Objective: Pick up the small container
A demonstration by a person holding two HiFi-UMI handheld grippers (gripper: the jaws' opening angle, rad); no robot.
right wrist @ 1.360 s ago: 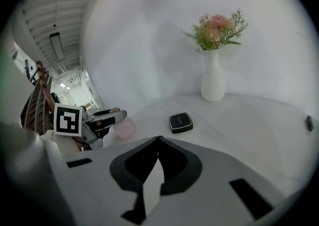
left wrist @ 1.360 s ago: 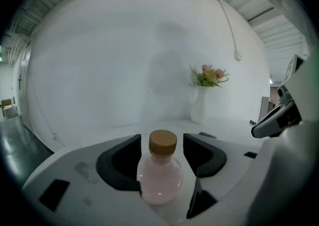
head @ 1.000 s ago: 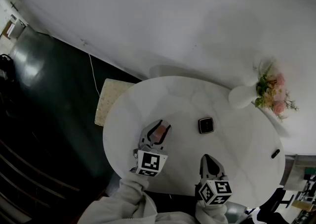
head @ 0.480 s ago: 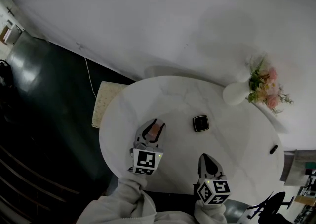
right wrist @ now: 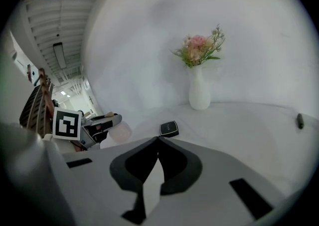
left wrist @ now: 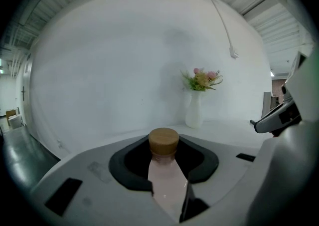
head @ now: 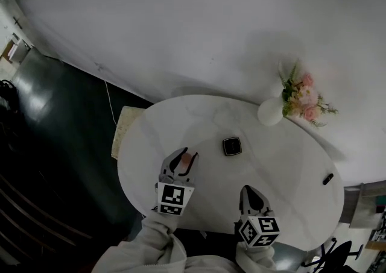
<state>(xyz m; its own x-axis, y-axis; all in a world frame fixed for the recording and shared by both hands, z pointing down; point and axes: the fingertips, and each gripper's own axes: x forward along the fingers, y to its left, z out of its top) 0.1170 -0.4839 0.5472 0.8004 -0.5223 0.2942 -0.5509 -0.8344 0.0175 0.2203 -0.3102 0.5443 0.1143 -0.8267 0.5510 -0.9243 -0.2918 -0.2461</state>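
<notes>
The small container (left wrist: 164,175) is a pale pink bottle with a round wooden cap, and it stands upright between the jaws of my left gripper (left wrist: 167,192), which is shut on its body. In the head view the left gripper (head: 181,163) is over the near left part of the round white table (head: 277,169), with the small container (head: 186,160) showing pink between its fingers. My right gripper (head: 248,191) is near the table's front edge, shut and holding nothing. The right gripper view shows its jaws (right wrist: 158,140) closed together and the left gripper (right wrist: 97,126) off to the left.
A small black square object (head: 231,146) lies mid-table, ahead of both grippers. A white vase of pink flowers (head: 271,111) stands at the far edge. A small dark item (head: 327,178) lies at the right. A beige stool (head: 120,130) stands left of the table, over dark floor.
The head view has swung, so the table, vase and black square sit further left in the picture. Both grippers keep about the same places, and the left one still holds the container.
</notes>
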